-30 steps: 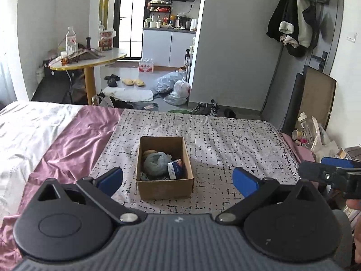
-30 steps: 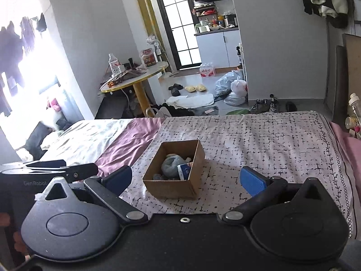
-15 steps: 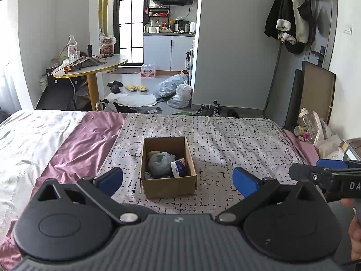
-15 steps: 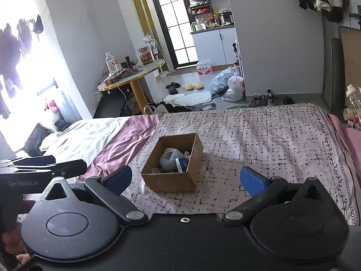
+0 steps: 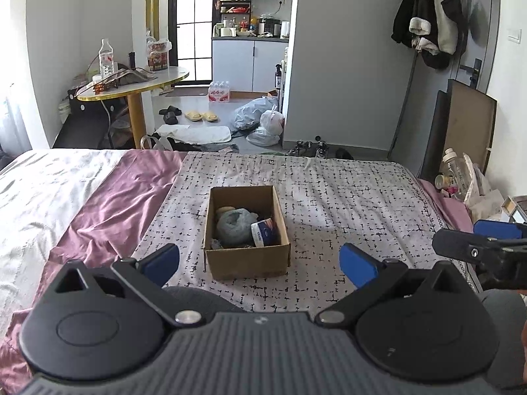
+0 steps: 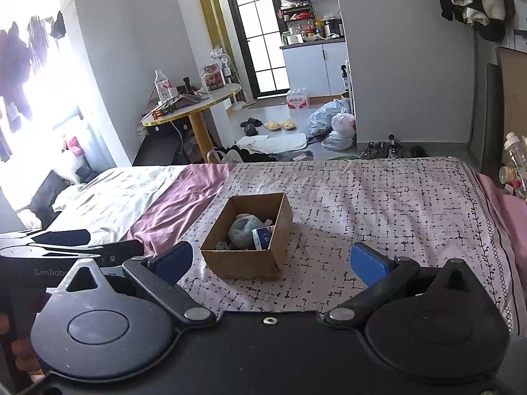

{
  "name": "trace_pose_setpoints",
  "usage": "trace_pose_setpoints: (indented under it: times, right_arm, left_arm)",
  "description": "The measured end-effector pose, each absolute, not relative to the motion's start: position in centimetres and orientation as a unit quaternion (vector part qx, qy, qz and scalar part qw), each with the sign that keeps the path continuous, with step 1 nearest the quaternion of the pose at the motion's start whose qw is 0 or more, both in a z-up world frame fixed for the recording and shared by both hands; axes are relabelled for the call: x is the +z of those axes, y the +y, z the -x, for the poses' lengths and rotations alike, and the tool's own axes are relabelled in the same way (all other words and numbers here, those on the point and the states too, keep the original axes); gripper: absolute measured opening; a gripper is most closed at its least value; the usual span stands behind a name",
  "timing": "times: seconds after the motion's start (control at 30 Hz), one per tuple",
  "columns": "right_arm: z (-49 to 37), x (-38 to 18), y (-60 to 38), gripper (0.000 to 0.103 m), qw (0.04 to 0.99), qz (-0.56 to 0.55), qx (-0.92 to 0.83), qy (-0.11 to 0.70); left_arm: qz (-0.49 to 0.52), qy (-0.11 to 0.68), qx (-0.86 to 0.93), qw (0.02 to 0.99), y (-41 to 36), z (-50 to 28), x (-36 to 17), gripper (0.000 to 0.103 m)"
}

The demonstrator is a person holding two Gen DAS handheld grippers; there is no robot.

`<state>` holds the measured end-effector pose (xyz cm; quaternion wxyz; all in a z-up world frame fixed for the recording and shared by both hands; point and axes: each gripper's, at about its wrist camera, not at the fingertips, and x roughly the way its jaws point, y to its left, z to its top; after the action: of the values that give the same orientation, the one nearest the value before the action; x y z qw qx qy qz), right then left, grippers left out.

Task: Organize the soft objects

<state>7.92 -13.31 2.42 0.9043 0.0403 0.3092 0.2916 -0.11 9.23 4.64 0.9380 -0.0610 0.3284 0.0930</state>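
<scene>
A small open cardboard box [image 5: 245, 260] stands on the patterned bedspread [image 5: 346, 204]; it also shows in the right wrist view [image 6: 242, 263]. Inside lie a rolled grey-blue soft item [image 5: 234, 227], a blue-and-white packet [image 5: 263, 233] and a tan item [image 5: 224, 210] at the back. My left gripper [image 5: 260, 261] is open and empty, held back from the box's near side. My right gripper [image 6: 271, 258] is open and empty, near the box's front right. Each gripper shows at the edge of the other's view.
A purple sheet [image 5: 108, 204] and a white quilt [image 5: 39, 191] cover the bed's left part. Beyond the bed's foot are a round table [image 5: 131, 80], shoes and bags [image 5: 260, 120] on the floor. Bottles and clutter [image 5: 461, 177] stand at the right bedside.
Both grippers have pulled back and risen slightly from the box, which now looks a little farther away. Both stay open. The box and its contents have not moved.
</scene>
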Motion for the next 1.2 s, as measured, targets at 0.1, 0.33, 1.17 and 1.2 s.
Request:
trace_pose_setpoints:
  times: [0.1, 0.33, 1.17, 1.2]
  right_arm:
    - [-8.0, 2.2, -13.2, 0.103, 0.901, -0.039, 0.292, 0.317]
    - [-8.0, 2.1, -12.8, 0.103, 0.899, -0.033, 0.293, 0.323]
    - [-7.8, 1.9, -12.2, 0.103, 0.899, -0.013, 0.292, 0.327]
    - [-7.8, 1.9, -12.2, 0.103, 0.898, -0.013, 0.292, 0.328]
  left_arm:
    - [0.06, 0.331, 0.095, 0.937, 9.5, 0.2, 4.5, 0.103]
    - [0.062, 0.332, 0.096, 0.936, 9.8, 0.2, 4.5, 0.103]
    - [0.075, 0.34, 0.098, 0.932, 11.4, 0.2, 3.9, 0.103]
    - [0.078, 0.339, 0.096, 0.933, 11.5, 0.3, 3.9, 0.103]
